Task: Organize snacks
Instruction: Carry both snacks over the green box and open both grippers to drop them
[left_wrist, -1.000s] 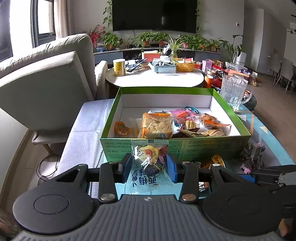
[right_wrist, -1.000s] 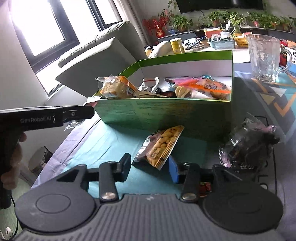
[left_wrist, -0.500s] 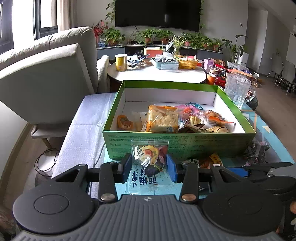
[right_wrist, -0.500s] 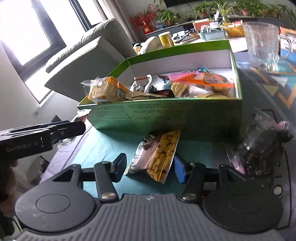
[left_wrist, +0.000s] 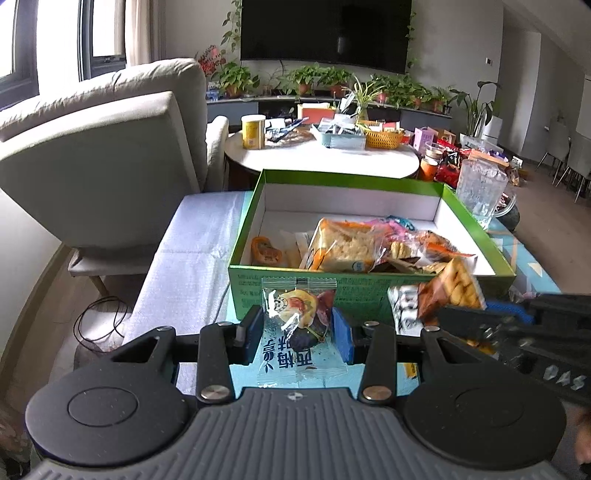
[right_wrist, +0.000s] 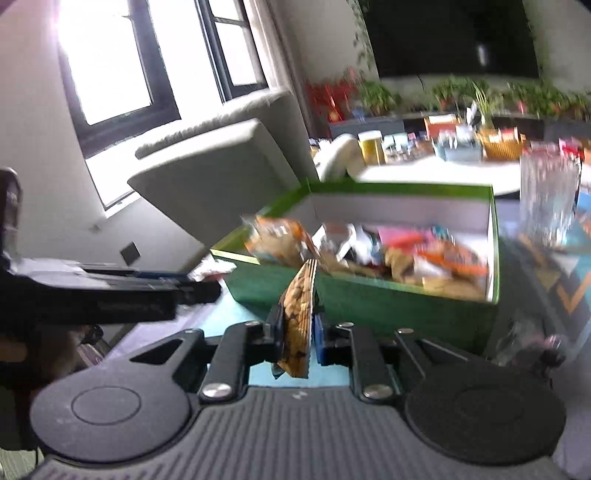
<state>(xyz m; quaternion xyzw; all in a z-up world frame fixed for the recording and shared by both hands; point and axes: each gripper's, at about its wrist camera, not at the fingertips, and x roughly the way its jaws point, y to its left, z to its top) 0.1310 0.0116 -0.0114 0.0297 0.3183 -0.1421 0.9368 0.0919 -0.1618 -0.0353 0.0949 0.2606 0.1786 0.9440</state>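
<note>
A green box (left_wrist: 369, 291) with several wrapped snacks inside stands open on the teal mat. My left gripper (left_wrist: 295, 326) is shut on a clear plum-candy packet (left_wrist: 299, 314), held just in front of the box's near wall. My right gripper (right_wrist: 297, 326) has its jaws closing on a peanut packet (right_wrist: 297, 299), and the pads press it from both sides. That peanut packet (left_wrist: 452, 291) stands on edge, lifted off the mat at the box's front right corner. The left gripper (right_wrist: 199, 291) also shows as a dark bar at the left of the blurred right wrist view.
A glass pitcher (left_wrist: 478, 192) stands right of the box. A dark crinkled snack bag (right_wrist: 528, 339) lies on the mat at the right. A grey armchair (left_wrist: 103, 166) is to the left, a cluttered round table (left_wrist: 321, 158) behind, and a white padded cloth (left_wrist: 192, 251) covers the table's left part.
The right gripper has closed on the peanut packet and raised it from the mat toward the box. The left gripper still holds its packet in much the same place.
</note>
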